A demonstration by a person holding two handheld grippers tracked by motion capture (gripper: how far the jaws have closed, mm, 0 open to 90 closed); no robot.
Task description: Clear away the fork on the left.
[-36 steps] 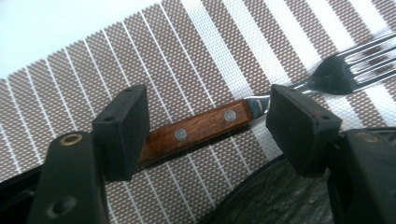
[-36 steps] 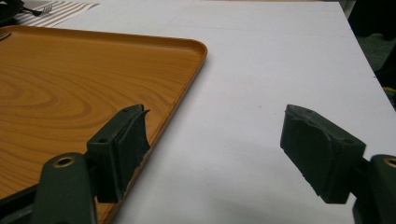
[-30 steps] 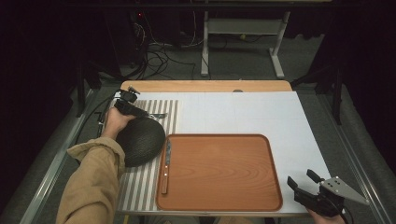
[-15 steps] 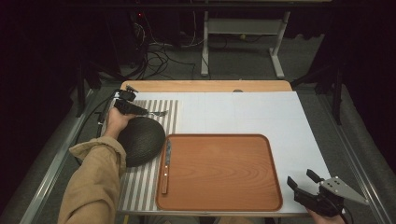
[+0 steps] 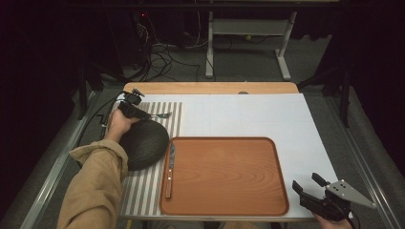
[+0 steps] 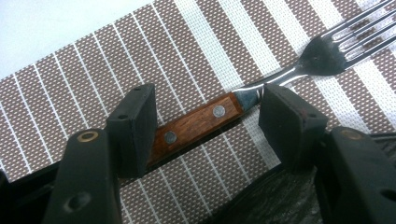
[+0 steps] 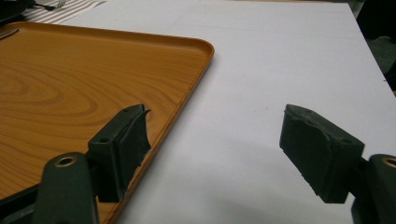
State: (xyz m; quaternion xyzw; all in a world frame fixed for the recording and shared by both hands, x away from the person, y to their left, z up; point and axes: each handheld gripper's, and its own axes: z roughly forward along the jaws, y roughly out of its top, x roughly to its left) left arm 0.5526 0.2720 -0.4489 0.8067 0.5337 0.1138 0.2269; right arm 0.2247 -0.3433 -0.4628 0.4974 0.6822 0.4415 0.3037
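A fork (image 6: 322, 51) with a wooden handle (image 6: 196, 123) lies on the brown-and-white striped placemat (image 6: 93, 70). My left gripper (image 6: 210, 112) stands over it with the handle between its pads. The jaws have just been closing, and a gap still shows on the right side. In the high view the left gripper (image 5: 145, 114) is at the mat's far left, beside the fork (image 5: 161, 115). My right gripper (image 7: 215, 135) is open with nothing between its pads. It sits low over the white table, just off the tray's near right corner (image 5: 307, 182).
A dark round bowl (image 5: 143, 143) sits upside down on the placemat under my left forearm. The wooden tray (image 5: 229, 176) fills the middle front, with a wooden-handled knife (image 5: 169, 171) along its left edge. White table surface (image 5: 267, 114) stretches behind and to the right.
Hardly anything: the left hand has shifted slightly at the fork. The right gripper, tray, knife and bowl are where they were.
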